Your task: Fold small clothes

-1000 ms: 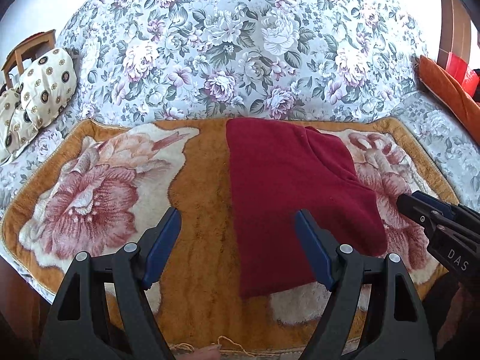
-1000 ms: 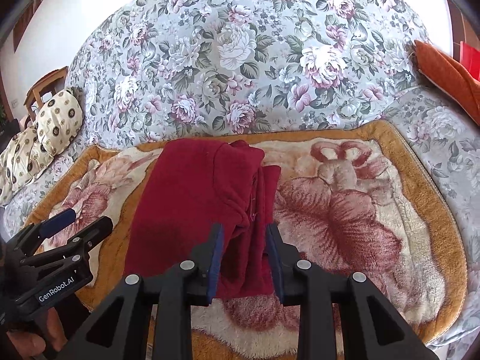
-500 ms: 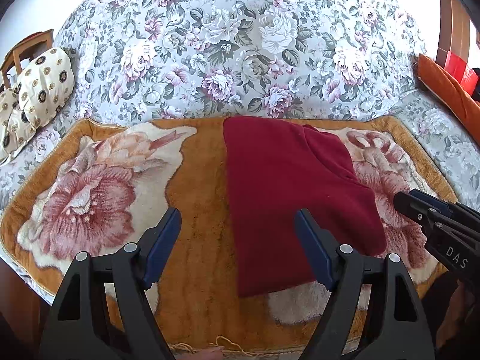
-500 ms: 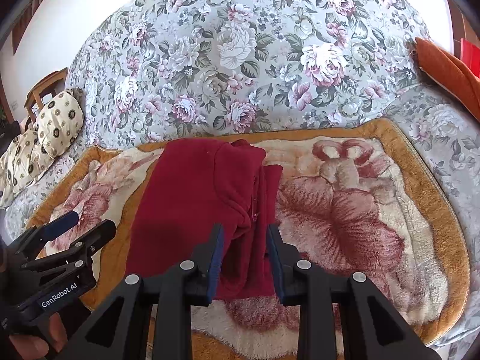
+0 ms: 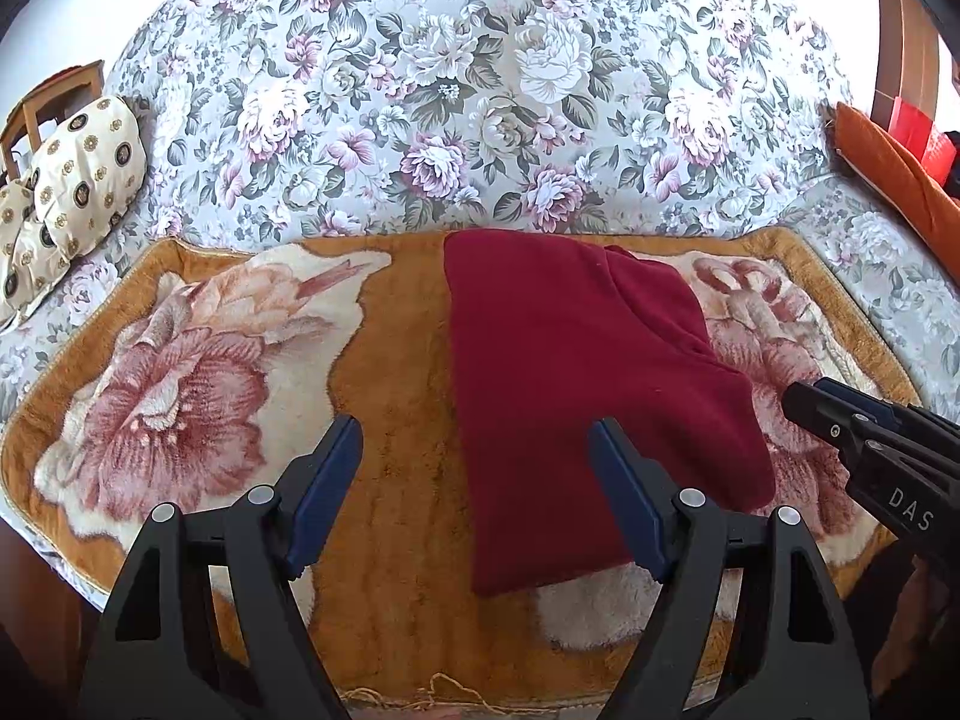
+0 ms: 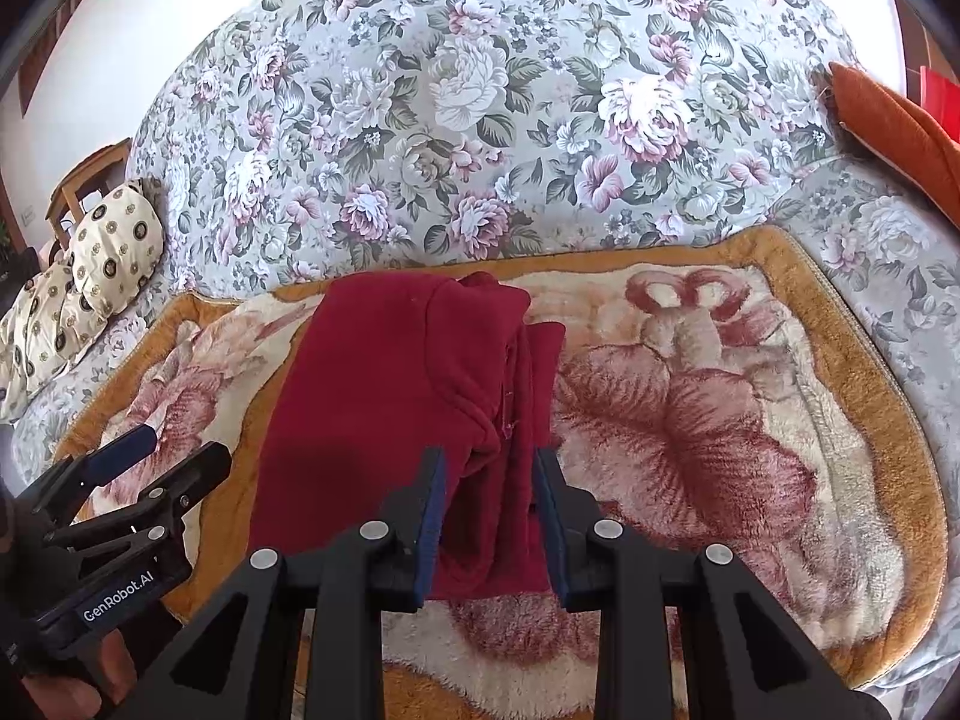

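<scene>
I see the red garment (image 5: 576,384) folded on the blanket (image 5: 396,360) over the sofa (image 5: 480,90); my left gripper (image 5: 474,468) holds its jaws wide apart, empty; my right gripper (image 6: 489,498) has jaws narrowly apart astride the garment's near edge.

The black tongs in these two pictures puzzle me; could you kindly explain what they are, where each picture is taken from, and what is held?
A person holds one pair of tongs in each hand, each with a wide-angle camera looking along its fingers. One picture looks past the left tongs, spread wide. The other looks past the right tongs, narrower but still gapped. A folded dark red garment lies on a plush blanket over a floral cover. Neither pair seems to hold anything.
</scene>
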`<state>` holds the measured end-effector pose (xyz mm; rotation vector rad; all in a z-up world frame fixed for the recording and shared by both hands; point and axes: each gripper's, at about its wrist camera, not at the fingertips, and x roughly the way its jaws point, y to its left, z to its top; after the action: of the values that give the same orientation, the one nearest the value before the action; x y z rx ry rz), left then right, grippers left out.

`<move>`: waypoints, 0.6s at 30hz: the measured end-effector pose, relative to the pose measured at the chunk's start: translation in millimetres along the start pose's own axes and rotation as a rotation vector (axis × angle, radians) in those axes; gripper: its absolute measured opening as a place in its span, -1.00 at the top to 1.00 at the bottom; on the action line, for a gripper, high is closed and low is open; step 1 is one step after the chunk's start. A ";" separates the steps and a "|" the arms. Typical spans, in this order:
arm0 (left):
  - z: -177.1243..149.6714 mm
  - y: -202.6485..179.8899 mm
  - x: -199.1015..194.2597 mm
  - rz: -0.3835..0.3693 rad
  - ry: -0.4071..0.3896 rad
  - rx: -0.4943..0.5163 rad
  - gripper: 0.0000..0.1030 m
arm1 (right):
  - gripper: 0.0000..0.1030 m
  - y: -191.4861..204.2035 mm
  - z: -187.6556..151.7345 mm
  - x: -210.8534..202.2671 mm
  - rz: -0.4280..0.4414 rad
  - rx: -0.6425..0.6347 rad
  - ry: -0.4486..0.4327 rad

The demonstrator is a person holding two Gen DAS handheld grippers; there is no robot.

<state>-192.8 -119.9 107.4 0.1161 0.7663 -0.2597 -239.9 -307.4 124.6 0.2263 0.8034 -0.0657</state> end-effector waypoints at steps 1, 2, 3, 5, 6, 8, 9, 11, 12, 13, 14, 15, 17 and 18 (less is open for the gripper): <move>0.0 -0.4 -0.2 0.001 0.000 -0.003 -0.53 | 0.46 -0.1 -0.4 0.5 -0.002 0.000 0.001; 0.3 -0.5 -0.4 0.003 0.000 -0.003 -0.53 | 0.46 0.0 -0.8 0.9 -0.004 0.001 0.002; 0.1 -0.8 -0.2 0.002 0.002 -0.001 -0.53 | 0.46 0.0 -1.1 1.2 -0.004 0.002 0.003; -0.1 -1.2 1.6 -0.004 0.005 0.004 -0.53 | 0.46 -0.4 -1.0 2.3 -0.003 0.004 0.007; -0.4 -1.3 1.9 -0.004 0.004 0.006 -0.53 | 0.46 -0.3 -1.5 2.7 -0.004 0.004 0.008; -0.4 -1.2 2.1 -0.006 0.006 0.004 -0.53 | 0.46 -0.7 -1.2 2.7 -0.004 0.005 0.008; -0.6 -1.4 2.0 -0.007 0.006 0.003 -0.53 | 0.46 -0.7 -1.3 2.8 -0.004 0.005 0.008; -0.4 -0.4 2.7 -0.008 0.006 0.004 -0.53 | 0.46 -0.3 -1.7 3.2 -0.006 0.007 0.010; -0.6 -0.5 2.8 -0.010 0.007 0.004 -0.53 | 0.46 -0.2 -1.7 3.2 -0.005 0.010 0.010; -0.4 -0.2 2.6 -0.010 0.008 0.006 -0.53 | 0.46 -0.3 -1.7 3.3 -0.005 0.012 0.010; -1.0 -1.1 2.6 -0.010 0.008 0.008 -0.52 | 0.46 -0.6 -1.7 3.6 -0.005 0.013 0.011; -0.9 -1.2 3.1 -0.010 0.008 0.011 -0.53 | 0.46 -0.7 -1.8 3.7 -0.006 0.014 0.012; -0.5 -1.0 3.5 -0.012 0.010 0.009 -0.53 | 0.46 -1.3 -1.5 3.7 -0.005 0.014 0.012; -0.7 -1.8 3.4 -0.012 0.011 0.008 -0.53 | 0.46 -1.2 -1.4 3.8 -0.005 0.013 0.013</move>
<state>-191.5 -122.1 104.5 0.1211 0.7773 -0.2735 -238.5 -308.2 120.7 0.2367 0.8163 -0.0744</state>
